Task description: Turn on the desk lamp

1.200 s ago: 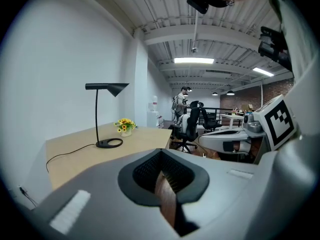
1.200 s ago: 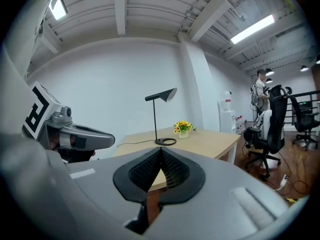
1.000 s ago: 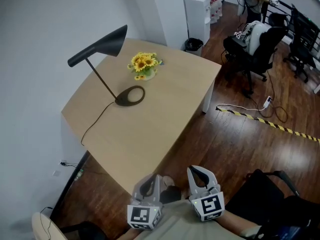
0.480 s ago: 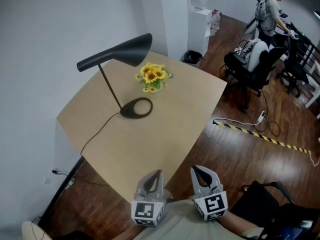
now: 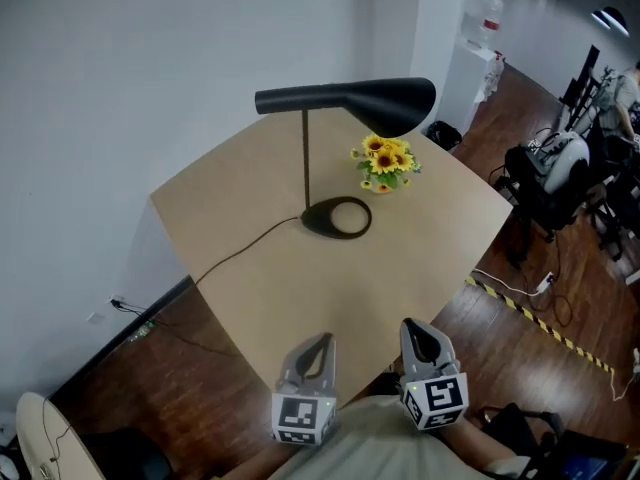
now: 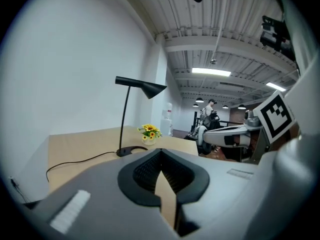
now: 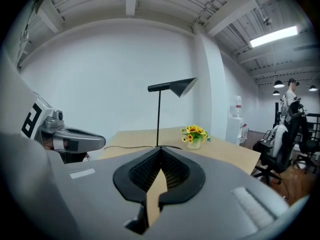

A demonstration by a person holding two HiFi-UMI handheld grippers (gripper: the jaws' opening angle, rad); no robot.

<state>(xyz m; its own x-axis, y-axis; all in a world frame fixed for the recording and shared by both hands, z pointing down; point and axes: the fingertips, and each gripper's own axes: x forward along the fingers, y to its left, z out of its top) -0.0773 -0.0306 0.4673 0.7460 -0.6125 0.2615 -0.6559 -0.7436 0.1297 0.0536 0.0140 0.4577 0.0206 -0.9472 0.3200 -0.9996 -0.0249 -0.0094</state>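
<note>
A small pot (image 5: 383, 185), mostly hidden under its blooms, holds yellow sunflowers (image 5: 386, 160); it stands on the desk (image 5: 430, 258) just beside the desk lamp (image 5: 385, 101), at 2 o'clock from the lamp's oval base (image 5: 337, 217). The lamp sits toward the desk's far side, its black shade reaching over the flowers, and its cord (image 5: 240, 253) runs off the edge at 8 o'clock. Its switch is too small to make out. At 6 o'clock, off the near edge, the left hand-held gripper (image 5: 320, 344) and right hand-held gripper (image 5: 417, 330) hover side by side, each with its jaws pressed together on nothing. The picture's lower edge cuts off the person's arms.
</note>
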